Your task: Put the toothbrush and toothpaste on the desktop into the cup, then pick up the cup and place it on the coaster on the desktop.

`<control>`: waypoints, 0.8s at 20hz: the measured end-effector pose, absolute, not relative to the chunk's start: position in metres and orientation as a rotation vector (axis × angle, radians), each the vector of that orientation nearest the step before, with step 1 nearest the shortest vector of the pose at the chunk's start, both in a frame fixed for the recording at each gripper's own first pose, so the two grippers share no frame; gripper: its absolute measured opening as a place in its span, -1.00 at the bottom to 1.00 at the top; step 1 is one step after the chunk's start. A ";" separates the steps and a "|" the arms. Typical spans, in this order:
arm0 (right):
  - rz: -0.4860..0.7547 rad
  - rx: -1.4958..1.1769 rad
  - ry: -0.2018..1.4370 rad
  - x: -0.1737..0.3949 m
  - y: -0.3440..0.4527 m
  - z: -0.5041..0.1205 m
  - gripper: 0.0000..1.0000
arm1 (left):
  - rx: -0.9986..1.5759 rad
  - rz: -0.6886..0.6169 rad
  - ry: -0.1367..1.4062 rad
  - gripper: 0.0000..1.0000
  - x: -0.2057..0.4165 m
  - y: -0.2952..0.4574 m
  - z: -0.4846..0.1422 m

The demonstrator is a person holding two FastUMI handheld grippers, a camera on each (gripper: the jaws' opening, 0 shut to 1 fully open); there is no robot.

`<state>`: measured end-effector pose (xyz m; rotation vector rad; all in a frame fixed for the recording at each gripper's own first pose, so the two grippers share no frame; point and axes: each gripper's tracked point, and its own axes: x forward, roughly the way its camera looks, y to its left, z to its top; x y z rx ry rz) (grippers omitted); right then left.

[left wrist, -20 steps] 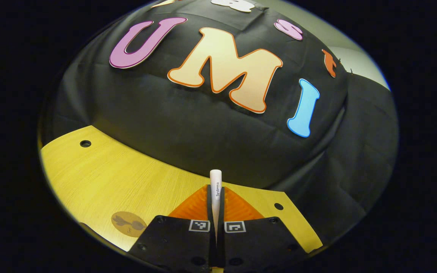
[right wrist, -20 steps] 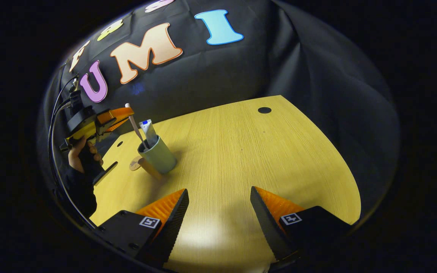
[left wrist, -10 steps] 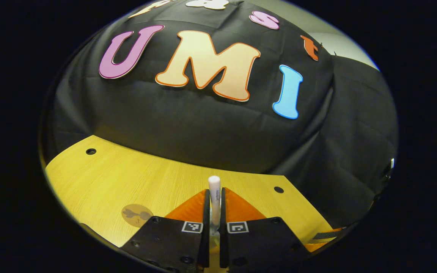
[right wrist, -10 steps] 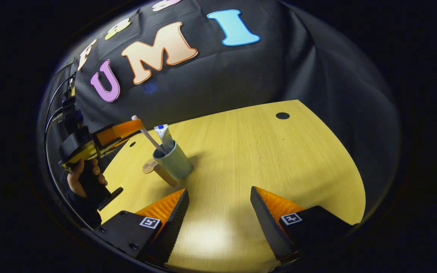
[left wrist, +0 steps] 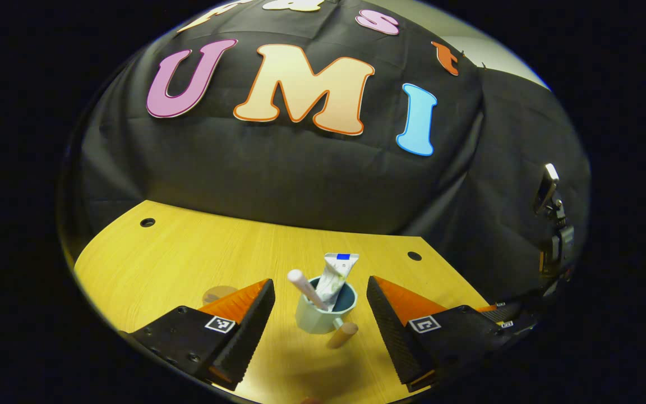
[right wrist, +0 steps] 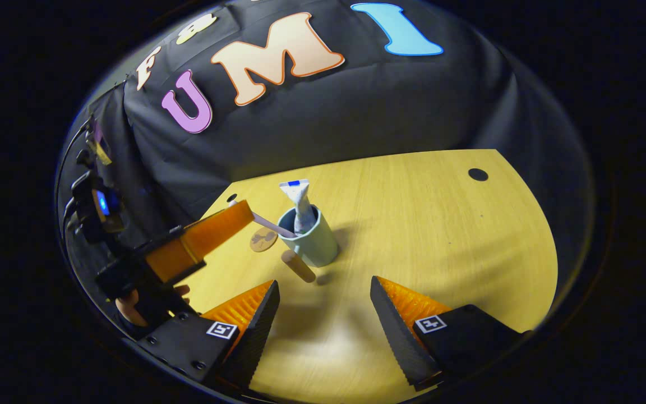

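A pale green cup (left wrist: pixel 317 318) with a wooden handle (left wrist: pixel 342 335) stands on the yellow desktop (left wrist: pixel 188 258). It sits just ahead of my open left gripper (left wrist: pixel 319 289), between the fingers' lines and untouched. A white toothbrush (left wrist: pixel 305 286) and a toothpaste tube (left wrist: pixel 335 274) lean inside it. A round brown coaster (left wrist: pixel 217 292) peeks out behind the left finger. In the right gripper view the cup (right wrist: pixel 313 245) holds the tube (right wrist: pixel 300 203) and the toothbrush (right wrist: pixel 271 223), and the coaster (right wrist: pixel 263 239) lies to its left. My right gripper (right wrist: pixel 324 285) is open, short of the cup.
One of the left gripper's fingers (right wrist: pixel 213 235) reaches toward the cup from the left, with a hand (right wrist: pixel 132 306) below it. Round holes (right wrist: pixel 477 174) mark the desktop (right wrist: pixel 441 224). A device on a stand (left wrist: pixel 547 191) is at the far right.
The left gripper opened and let go of the toothbrush, which now rests in the cup, then drew back. The right gripper's view shifted so the cup sits nearer its centre.
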<state>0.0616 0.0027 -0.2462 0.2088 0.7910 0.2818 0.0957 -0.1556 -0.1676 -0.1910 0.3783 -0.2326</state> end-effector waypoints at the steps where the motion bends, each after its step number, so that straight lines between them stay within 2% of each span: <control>1: 0.288 0.205 0.810 0.065 0.012 -0.246 0.97 | -0.184 -0.227 0.382 0.91 0.091 -0.146 -0.168; 2: 0.296 0.196 0.828 0.068 0.021 -0.246 0.97 | -0.179 -0.223 0.383 0.92 0.087 -0.135 -0.167; 3: 0.300 0.182 0.846 0.071 0.029 -0.247 0.89 | -0.171 -0.217 0.381 0.91 0.082 -0.125 -0.166; 4: 0.300 0.168 0.866 0.074 0.036 -0.249 0.97 | -0.162 -0.208 0.388 0.91 0.077 -0.113 -0.166; 5: 0.300 0.147 0.889 0.076 0.042 -0.253 0.97 | -0.151 -0.203 0.387 0.91 0.072 -0.102 -0.166; 6: 0.297 0.131 0.913 0.080 0.048 -0.258 0.89 | -0.140 -0.193 0.387 0.91 0.066 -0.091 -0.165; 7: 0.295 0.117 0.940 0.082 0.053 -0.260 0.97 | -0.129 -0.186 0.386 0.90 0.062 -0.080 -0.164; 10: 0.281 0.091 1.013 0.092 0.067 -0.272 0.97 | -0.115 -0.156 0.387 0.90 0.049 -0.048 -0.165; 11: 0.275 0.082 1.042 0.094 0.070 -0.277 0.89 | -0.114 -0.145 0.387 0.90 0.045 -0.039 -0.164; 12: 0.268 0.070 1.067 0.096 0.072 -0.282 0.97 | -0.116 -0.133 0.386 0.90 0.041 -0.030 -0.163; 16: 0.243 0.028 1.149 0.113 0.075 -0.306 0.97 | -0.113 -0.085 0.382 0.90 0.026 0.005 -0.163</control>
